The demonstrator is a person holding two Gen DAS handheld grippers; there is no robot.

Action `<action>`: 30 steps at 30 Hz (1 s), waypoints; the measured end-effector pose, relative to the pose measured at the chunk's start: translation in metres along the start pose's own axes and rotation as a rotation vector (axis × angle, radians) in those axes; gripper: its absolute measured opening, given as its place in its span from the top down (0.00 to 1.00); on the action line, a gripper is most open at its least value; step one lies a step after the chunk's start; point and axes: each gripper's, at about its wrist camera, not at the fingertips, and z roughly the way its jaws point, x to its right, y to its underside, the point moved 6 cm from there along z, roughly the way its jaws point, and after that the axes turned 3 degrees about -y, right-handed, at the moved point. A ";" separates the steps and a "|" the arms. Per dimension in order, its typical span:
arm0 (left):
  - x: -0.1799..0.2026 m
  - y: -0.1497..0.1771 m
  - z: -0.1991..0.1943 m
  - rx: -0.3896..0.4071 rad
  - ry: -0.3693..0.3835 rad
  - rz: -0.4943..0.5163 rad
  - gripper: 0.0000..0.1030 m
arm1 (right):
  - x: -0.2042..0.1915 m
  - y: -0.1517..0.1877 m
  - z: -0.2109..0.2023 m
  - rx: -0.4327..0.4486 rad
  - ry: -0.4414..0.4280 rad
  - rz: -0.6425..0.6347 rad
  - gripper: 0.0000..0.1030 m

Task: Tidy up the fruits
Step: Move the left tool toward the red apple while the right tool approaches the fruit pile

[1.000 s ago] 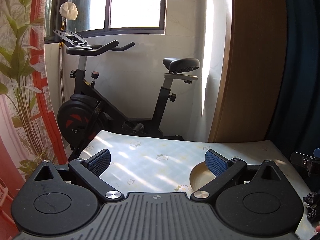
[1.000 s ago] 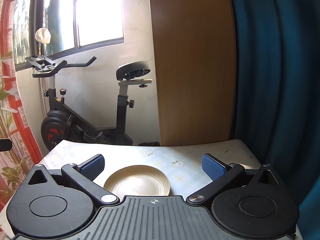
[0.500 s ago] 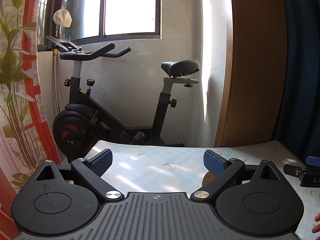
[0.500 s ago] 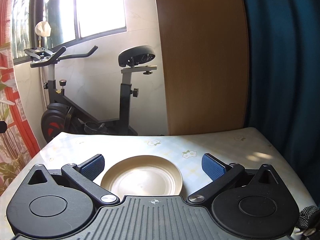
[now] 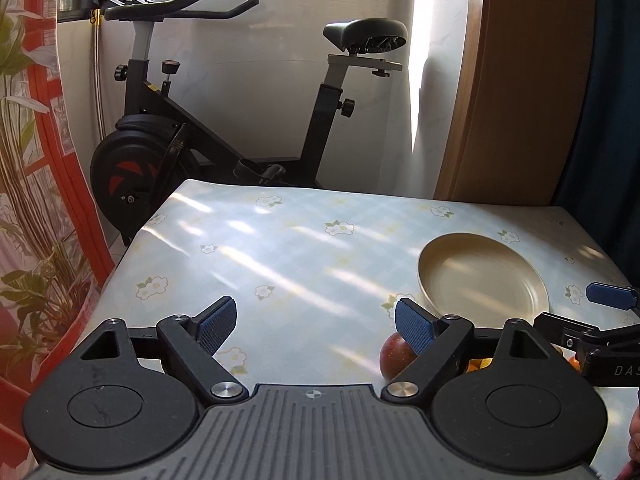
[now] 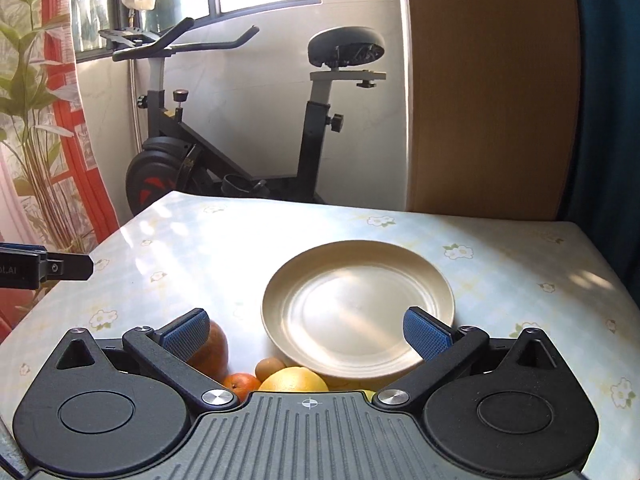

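Blue-padded left gripper (image 5: 316,326), left wrist view: vs a sec ago the cam sits lower and tips down more, so the table (image 5: 280,248) fills far more of the frame. The jaws have just been closing a bit but stand spread, nothing between them. New in view: a dark red fruit (image 5: 394,354) on the table just behind the right-hand finger, partly hidden by it. Plate (image 5: 480,276), only a sliver before, now shows nearly whole and bare, off to the right. A bit of orange peeks under the gripper body further right; can't tell which fruit. Right gripper's tip (image 5: 610,295) pokes in at the right edge.

Right wrist view: same drop and tilt. Right gripper (image 6: 306,330) has its jaws wide apart, empty. Plate (image 6: 358,306) is straight ahead, between the pads and beyond them. Fruits now show that weren't seen before, bunched at the plate's near-left rim: red-orange fruit (image 6: 214,350) right behind the left pad, small orange (image 6: 240,385), brown kiwi-like one (image 6: 269,366), big yellow one (image 6: 294,380).

Meaning: prob. the approach phase. Nothing gripped yet, no fruit on the plate, both grippers lowered toward the pile for a first pick.
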 end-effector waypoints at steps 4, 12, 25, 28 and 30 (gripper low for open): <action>-0.002 0.016 0.005 -0.048 0.006 -0.005 0.14 | -0.019 0.016 0.004 -0.050 0.005 -0.067 0.00; -0.008 0.044 0.005 -0.096 0.041 -0.028 0.17 | -0.029 0.037 0.003 -0.107 -0.101 -0.007 0.02; -0.001 0.049 0.009 -0.115 0.174 -0.018 0.49 | -0.055 0.051 0.004 -0.223 -0.240 -0.065 0.30; -0.001 0.051 0.012 -0.125 0.193 -0.013 0.50 | -0.063 0.053 0.004 -0.230 -0.246 -0.092 0.33; 0.001 0.052 0.013 -0.141 0.217 -0.013 0.50 | -0.068 0.054 0.004 -0.237 -0.254 -0.107 0.34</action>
